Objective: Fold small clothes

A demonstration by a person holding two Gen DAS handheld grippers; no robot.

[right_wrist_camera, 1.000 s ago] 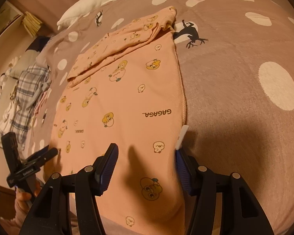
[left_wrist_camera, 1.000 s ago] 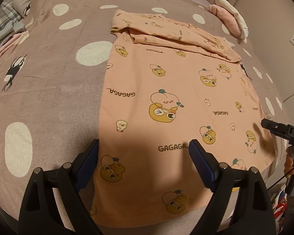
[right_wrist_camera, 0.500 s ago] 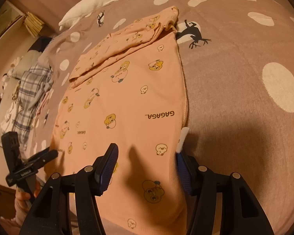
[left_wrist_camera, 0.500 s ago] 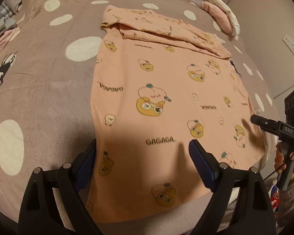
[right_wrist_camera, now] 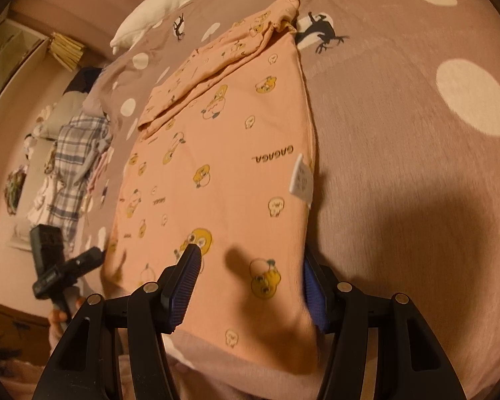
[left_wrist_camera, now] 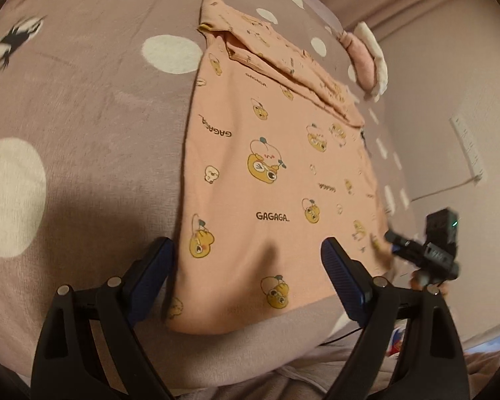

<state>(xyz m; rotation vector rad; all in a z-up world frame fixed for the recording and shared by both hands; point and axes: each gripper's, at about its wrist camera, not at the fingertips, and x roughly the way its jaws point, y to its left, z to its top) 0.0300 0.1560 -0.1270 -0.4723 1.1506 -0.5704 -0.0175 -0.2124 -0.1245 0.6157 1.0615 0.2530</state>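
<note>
A small peach shirt (left_wrist_camera: 276, 180) with yellow cartoon prints and "GAGAGA" lettering lies flat on the bed, its sleeves folded across the top end. It also shows in the right wrist view (right_wrist_camera: 223, 173), with a white care label (right_wrist_camera: 301, 180) at its right edge. My left gripper (left_wrist_camera: 246, 270) is open and straddles the shirt's near left hem corner. My right gripper (right_wrist_camera: 253, 283) is open over the near right hem corner, its right finger beside the shirt's edge. Each gripper shows in the other's view: the right one (left_wrist_camera: 426, 253) and the left one (right_wrist_camera: 66, 270).
The bed has a mauve blanket (left_wrist_camera: 83, 133) with white dots and black deer prints. A pink and white cushion (left_wrist_camera: 366, 60) lies at the far right. A plaid garment pile (right_wrist_camera: 73, 153) and a white pillow (right_wrist_camera: 170, 10) lie to the left. A wall socket (left_wrist_camera: 470, 146) is nearby.
Both grippers have moved forward and lower toward the shirt's near hem. The left view has swung left. Both stay open.
</note>
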